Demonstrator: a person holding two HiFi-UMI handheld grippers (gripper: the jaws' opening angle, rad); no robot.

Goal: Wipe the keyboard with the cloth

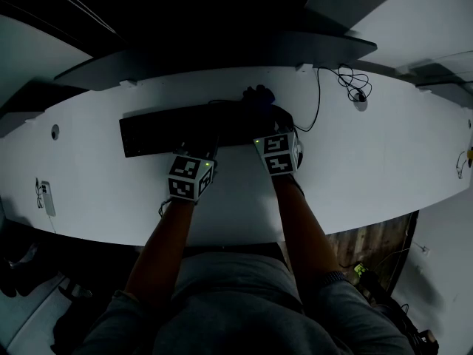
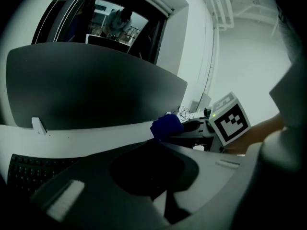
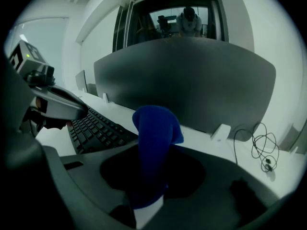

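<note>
A black keyboard (image 1: 148, 132) lies on the white desk (image 1: 369, 161), a little left of the middle. My right gripper (image 1: 270, 120) is at its right end, shut on a blue cloth (image 1: 259, 95). In the right gripper view the cloth (image 3: 156, 143) stands up out of the closed jaws (image 3: 147, 202), with the keyboard (image 3: 96, 131) to their left. My left gripper (image 1: 198, 152) rests at the keyboard's front edge. Its jaws (image 2: 163, 205) look closed with nothing between them. From there the keyboard (image 2: 29, 169) shows at lower left and the cloth (image 2: 167, 125) ahead.
A dark divider panel (image 1: 222, 58) runs along the desk's far edge. A coiled cable (image 1: 355, 83) lies at the back right, also visible as a cable (image 3: 264, 150) beside the right gripper. A small white device (image 1: 46, 197) sits at the desk's left edge.
</note>
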